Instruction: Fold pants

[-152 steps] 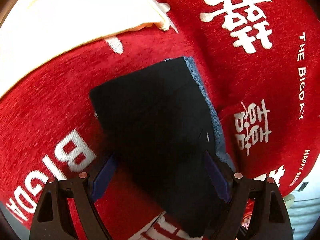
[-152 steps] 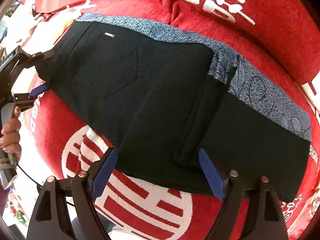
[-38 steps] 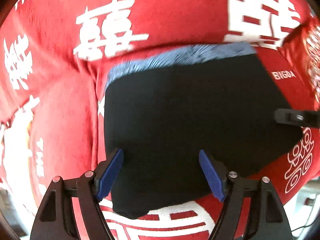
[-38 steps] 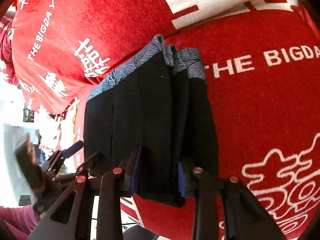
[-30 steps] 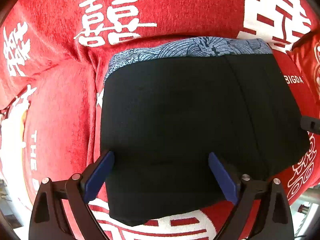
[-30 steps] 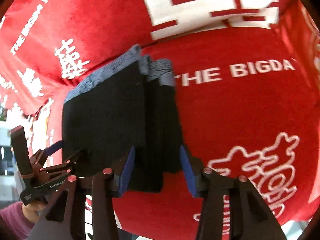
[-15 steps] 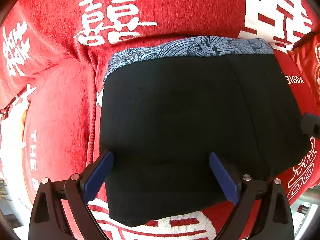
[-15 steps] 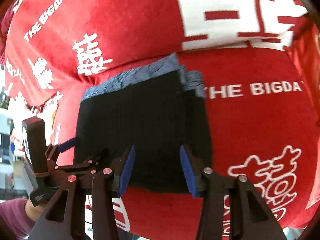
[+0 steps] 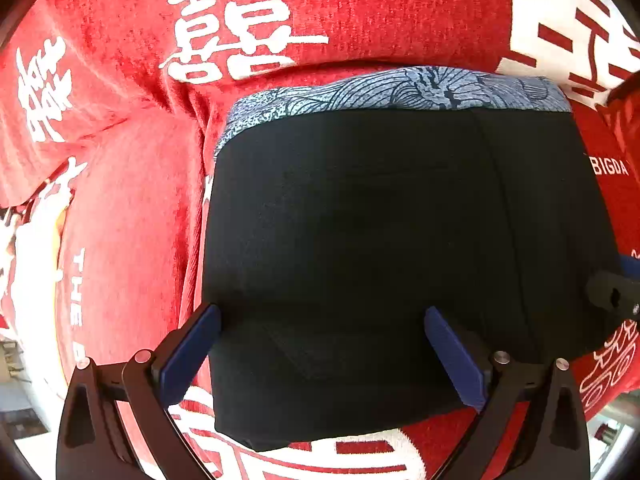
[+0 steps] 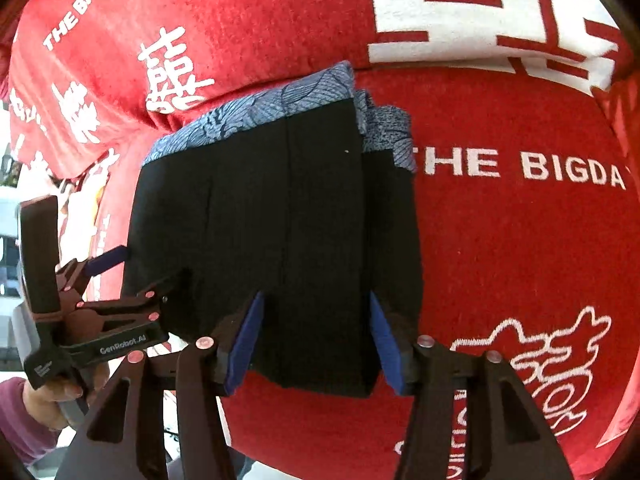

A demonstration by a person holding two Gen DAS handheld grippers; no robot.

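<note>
The left claw [image 9: 318,344] is wide open, with both blue fingers [image 9: 188,354] spread far apart. The right claw [image 10: 314,340] is open too, though less wide. A hand [image 10: 38,404] holds the left claw's handle.

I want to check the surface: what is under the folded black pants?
The folded black pants lie on a red plush blanket with white lettering. The blanket's print directly beneath them is covered.

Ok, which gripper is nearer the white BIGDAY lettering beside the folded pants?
Right. The right gripper straddles the pants at the end beside the lettering; the left gripper is at the far end.
</note>
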